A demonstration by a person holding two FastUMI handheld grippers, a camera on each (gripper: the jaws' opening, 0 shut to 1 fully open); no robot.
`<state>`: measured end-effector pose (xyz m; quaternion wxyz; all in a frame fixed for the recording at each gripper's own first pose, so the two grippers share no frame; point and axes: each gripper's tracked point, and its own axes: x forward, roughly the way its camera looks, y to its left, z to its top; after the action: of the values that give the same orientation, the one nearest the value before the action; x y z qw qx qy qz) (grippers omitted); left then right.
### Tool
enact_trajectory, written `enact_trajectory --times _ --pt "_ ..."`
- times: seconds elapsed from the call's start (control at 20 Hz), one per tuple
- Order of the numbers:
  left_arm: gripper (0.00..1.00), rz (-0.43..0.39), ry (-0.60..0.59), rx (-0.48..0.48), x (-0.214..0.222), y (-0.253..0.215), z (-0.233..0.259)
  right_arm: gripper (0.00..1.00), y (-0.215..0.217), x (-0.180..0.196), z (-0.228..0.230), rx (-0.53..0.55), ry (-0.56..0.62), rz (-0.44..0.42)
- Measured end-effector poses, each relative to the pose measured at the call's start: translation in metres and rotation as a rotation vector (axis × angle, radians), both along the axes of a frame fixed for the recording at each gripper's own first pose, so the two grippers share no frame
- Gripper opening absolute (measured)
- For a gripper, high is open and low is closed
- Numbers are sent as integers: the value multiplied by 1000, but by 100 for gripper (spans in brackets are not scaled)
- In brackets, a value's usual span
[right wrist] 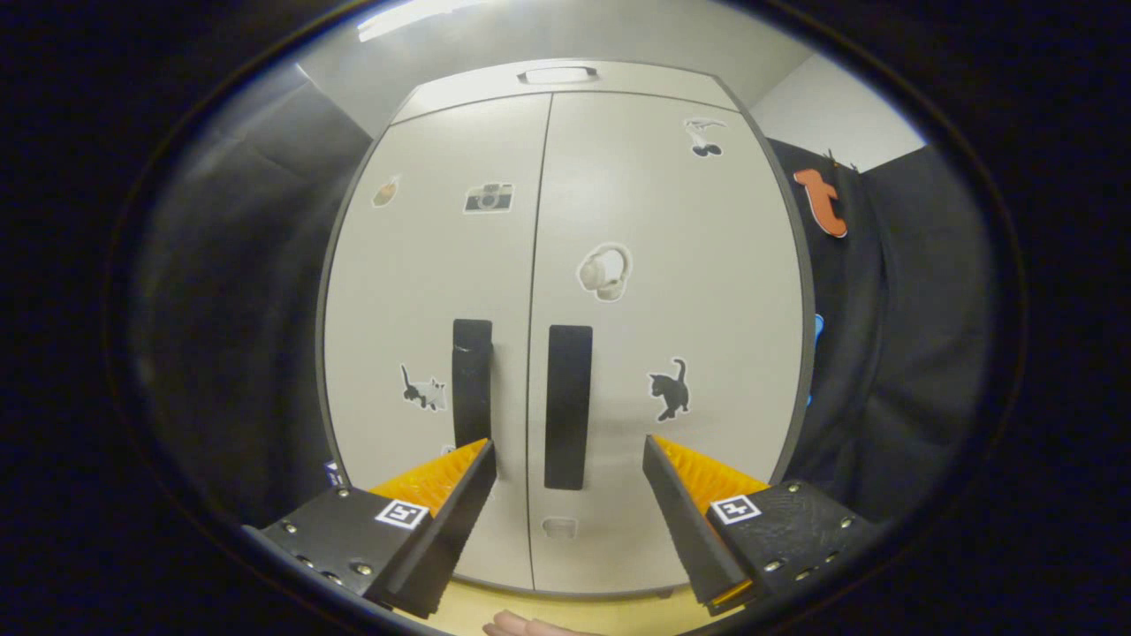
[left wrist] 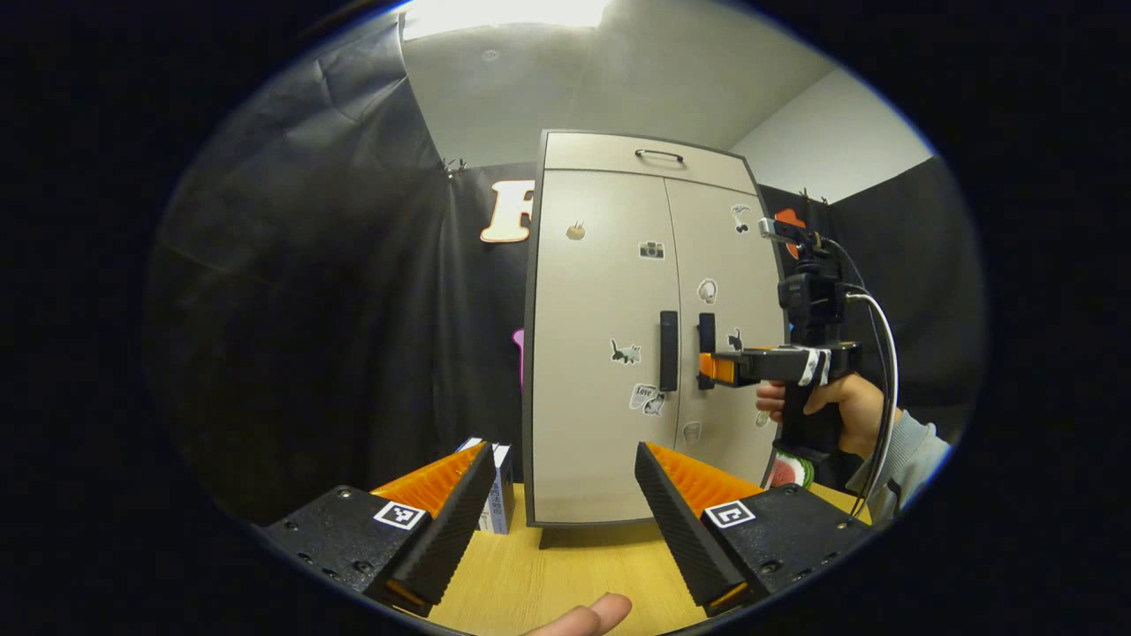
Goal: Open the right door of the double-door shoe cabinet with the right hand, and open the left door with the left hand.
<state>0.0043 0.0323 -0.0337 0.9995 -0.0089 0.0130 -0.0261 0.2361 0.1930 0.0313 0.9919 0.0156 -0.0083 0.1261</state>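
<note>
Shoe cabinet (left wrist: 618,353) stands upright on your bench (left wrist: 565,574), both doors closed. Your right hand-held gripper (right wrist: 565,473): fingers apart, straddling right door handle (right wrist: 568,406), not clamped; in left gripper view its tip sits at that handle. Your left hand-held gripper (left wrist: 565,481): fingers apart, holding nothing, well back from left door handle (left wrist: 669,351).

Wooden table (left wrist: 565,574) — shoe cabinet (left wrist: 610,353), box (left wrist: 500,495)
</note>
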Motion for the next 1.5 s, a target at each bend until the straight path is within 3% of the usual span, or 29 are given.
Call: enact_trajectory --times 0.35,0.4,0.45,0.5,0.55,0.6,0.75,0.85,0.95,1.05,1.15,1.2,1.5 --pt "99 20 40 -14 24 13 -17 99 7 38 -4 13 29 0" --pt "99 17 43 -13 26 13 -17 84 8 42 -5 25 42 -2" --pt "99 16 44 -7 28 12 -19 83 7 44 -7 30 57 -9" --pt "99 15 46 -1 28 11 -20 74 6 48 -7 35 64 -17" --pt "99 9 44 4 27 9 -20 70 7 51 -4 43 62 -19" --pt "99 2 44 6 26 7 -21 58 8 54 -4 54 68 -15" --pt "99 -18 45 14 21 1 -24 60 16 62 -8 78 100 27" --pt "99 -27 50 28 18 -2 -26 37 21 67 -8 79 106 15" --pt "98 -26 51 35 15 -2 -28 38 19 61 -6 22 84 -18" --pt "99 -26 57 24 12 -3 -30 29 20 68 -8 7 78 -35" --pt "99 -31 64 -1 10 -5 -33 28 20 70 -10 10 77 -42" --pt "99 -32 74 -9 10 -6 -35 19 20 71 -12 16 90 -49" --pt "98 -21 85 -1 0 -3 -38 20 13 56 -10 10 119 -55"
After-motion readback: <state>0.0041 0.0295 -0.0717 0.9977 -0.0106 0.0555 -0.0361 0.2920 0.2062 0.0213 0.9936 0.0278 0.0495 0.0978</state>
